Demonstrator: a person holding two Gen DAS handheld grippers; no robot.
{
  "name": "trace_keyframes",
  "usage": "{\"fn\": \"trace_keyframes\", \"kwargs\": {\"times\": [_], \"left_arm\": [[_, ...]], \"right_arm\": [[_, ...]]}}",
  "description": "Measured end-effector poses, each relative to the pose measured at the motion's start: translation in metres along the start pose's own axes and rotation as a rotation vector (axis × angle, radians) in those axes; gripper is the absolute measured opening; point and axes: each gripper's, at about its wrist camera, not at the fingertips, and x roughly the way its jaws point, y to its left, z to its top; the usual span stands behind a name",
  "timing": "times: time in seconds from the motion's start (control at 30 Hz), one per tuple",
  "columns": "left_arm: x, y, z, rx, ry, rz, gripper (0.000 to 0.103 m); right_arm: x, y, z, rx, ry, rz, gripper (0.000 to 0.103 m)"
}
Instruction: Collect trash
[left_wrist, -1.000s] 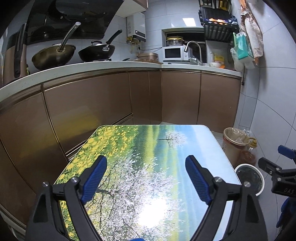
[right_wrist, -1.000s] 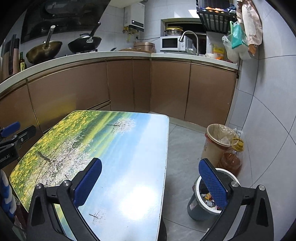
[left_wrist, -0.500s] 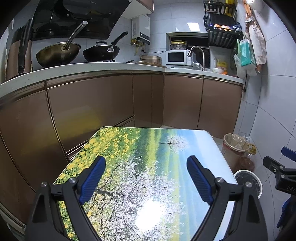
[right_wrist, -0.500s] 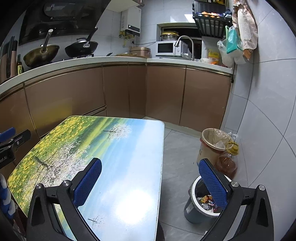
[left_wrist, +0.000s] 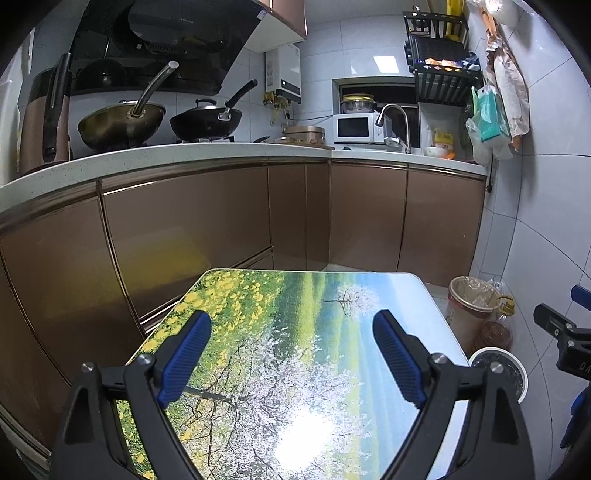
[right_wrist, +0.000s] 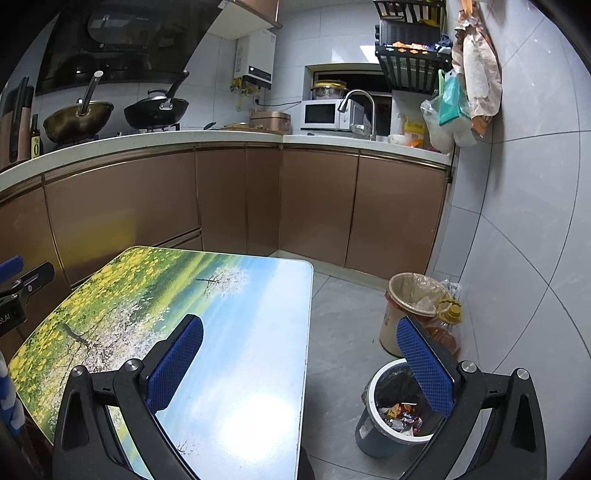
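Note:
My left gripper (left_wrist: 291, 328) is open and empty above a table (left_wrist: 295, 332) printed with a flowering-tree landscape. My right gripper (right_wrist: 299, 332) is open and empty over the table's right edge (right_wrist: 306, 332). A grey bin with a white rim (right_wrist: 384, 417) stands on the floor right of the table and holds several coloured wrappers (right_wrist: 402, 417). It also shows in the left wrist view (left_wrist: 506, 365). No loose trash shows on the table top.
A beige bucket lined with a bag (right_wrist: 410, 306) and an oil bottle (right_wrist: 447, 325) stand by the tiled wall. Brown cabinets (left_wrist: 221, 221) with a white counter run behind. Woks (left_wrist: 122, 122), a microwave (left_wrist: 354, 127) and a tap sit on the counter.
Both grippers have risen and tilted up, so the table sits lower in both views and more of the counter and wall shows. Both stay open.

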Motion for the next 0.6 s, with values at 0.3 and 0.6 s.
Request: {"fn": "trace_keyframes", "kwargs": {"times": [0.3,0.6], "left_arm": [[-0.008,0.0018,0.0035,-0.013,-0.021,0.0,0.089],[-0.0114,0.0038,0.0063,-0.015,-0.03,-0.003,0.089]], "right_arm": [[-0.0057,0.0015,0.0024,-0.003,-0.018,-0.003,0.103],[-0.0068,0.0008,0.0018,-0.002,-0.019,-0.001,0.103]]}}
